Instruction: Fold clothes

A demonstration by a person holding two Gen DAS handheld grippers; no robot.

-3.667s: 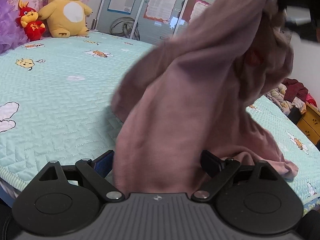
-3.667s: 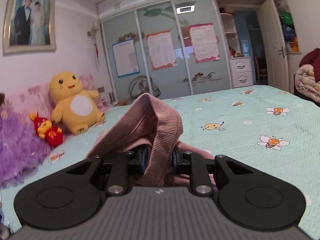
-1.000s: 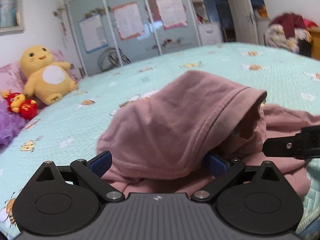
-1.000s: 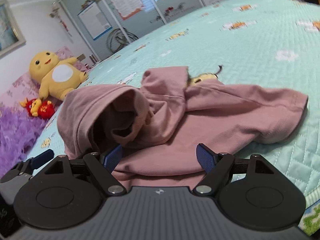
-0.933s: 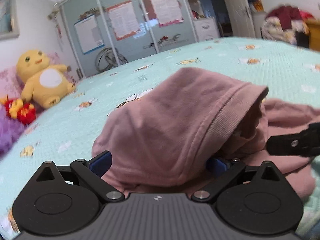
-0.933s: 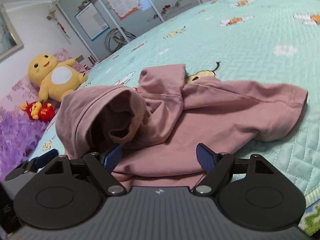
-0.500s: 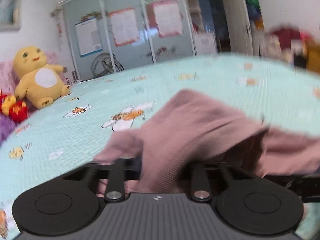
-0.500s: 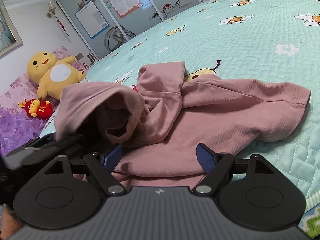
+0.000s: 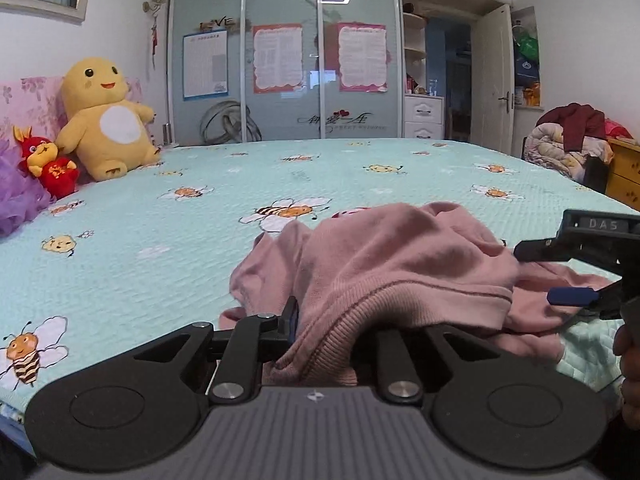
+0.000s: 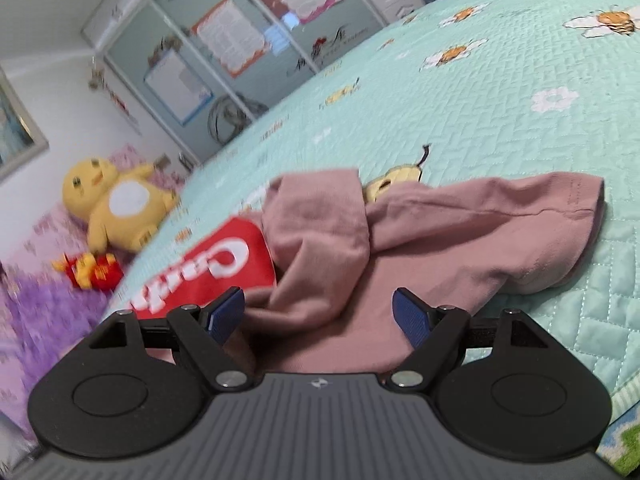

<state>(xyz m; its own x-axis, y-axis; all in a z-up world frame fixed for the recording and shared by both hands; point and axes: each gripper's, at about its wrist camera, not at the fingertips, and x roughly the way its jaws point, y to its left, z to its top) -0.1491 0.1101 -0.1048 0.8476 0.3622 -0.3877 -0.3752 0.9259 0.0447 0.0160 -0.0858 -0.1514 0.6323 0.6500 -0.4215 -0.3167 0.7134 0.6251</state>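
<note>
Down low over the bed, the left gripper [image 9: 320,316] points slightly below level, its jaws having just closed on a ribbed hem of the pink sweatshirt [image 9: 400,264], which bunches up between the fingers [image 9: 290,316] and humps forward and to the right of them. At the far right edge of that view part of a hand [image 9: 628,364] shows behind the right gripper. The right gripper [image 10: 318,312] also tilts a little downward, its blue-padded fingers [image 10: 226,310] spread wide and pinching nothing; the sweatshirt lies on the quilt between and beyond them, not pressed by either pad. A folded sleeve rises just ahead of the left finger, a red patch with white lettering [image 10: 208,272] shows to that finger's outer side, and the body of the garment stretches away ahead of the right finger to a hemmed edge.

Beyond the fingers spreads a mint-green quilted bedspread [image 9: 160,216] printed with bees and flowers. A yellow plush toy [image 9: 106,120] and a small red plush [image 9: 50,166] sit at its far left, with glass wardrobe doors [image 9: 284,64] bearing posters behind, and a heap of clothes [image 9: 568,140] far right.
</note>
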